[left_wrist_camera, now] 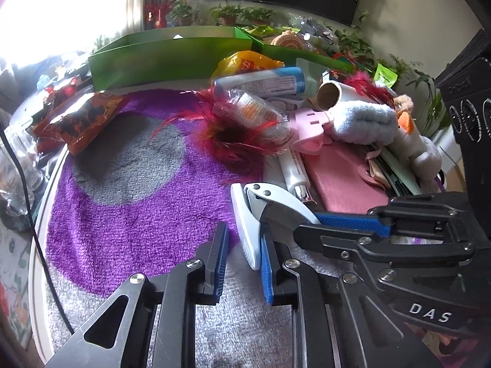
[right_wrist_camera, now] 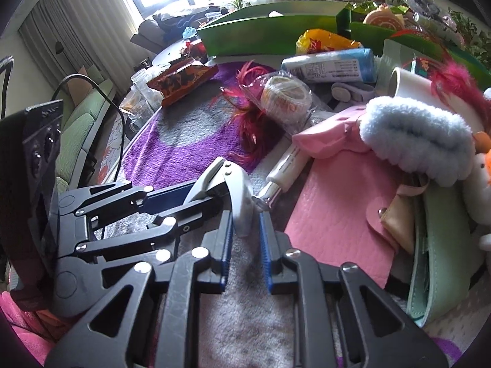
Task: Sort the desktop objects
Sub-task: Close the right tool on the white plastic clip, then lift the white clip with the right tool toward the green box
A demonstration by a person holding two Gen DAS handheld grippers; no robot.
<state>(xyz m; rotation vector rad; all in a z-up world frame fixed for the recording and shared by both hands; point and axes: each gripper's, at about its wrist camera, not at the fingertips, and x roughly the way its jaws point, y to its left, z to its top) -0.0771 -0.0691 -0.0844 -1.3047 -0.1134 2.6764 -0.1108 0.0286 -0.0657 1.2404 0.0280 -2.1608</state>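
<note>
At purple mat (left_wrist_camera: 122, 214) edge | white clipper (left_wrist_camera: 276, 205), two curved handles | left tongs (left_wrist_camera: 244, 263), right tongs (right_wrist_camera: 245, 239) each pinching one handle

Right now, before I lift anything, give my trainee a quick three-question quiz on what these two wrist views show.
1. True or false: the white clippers lie untouched on the mat.
2. Which thing rests on the red feather toy? A) clear-wrapped roll B) green box C) pink wallet
3. Fill in: around its grey patch, the mat is ___.
Key: 1 false, the left gripper and the right gripper each clamp a handle. 2 A. 3 purple.
</note>
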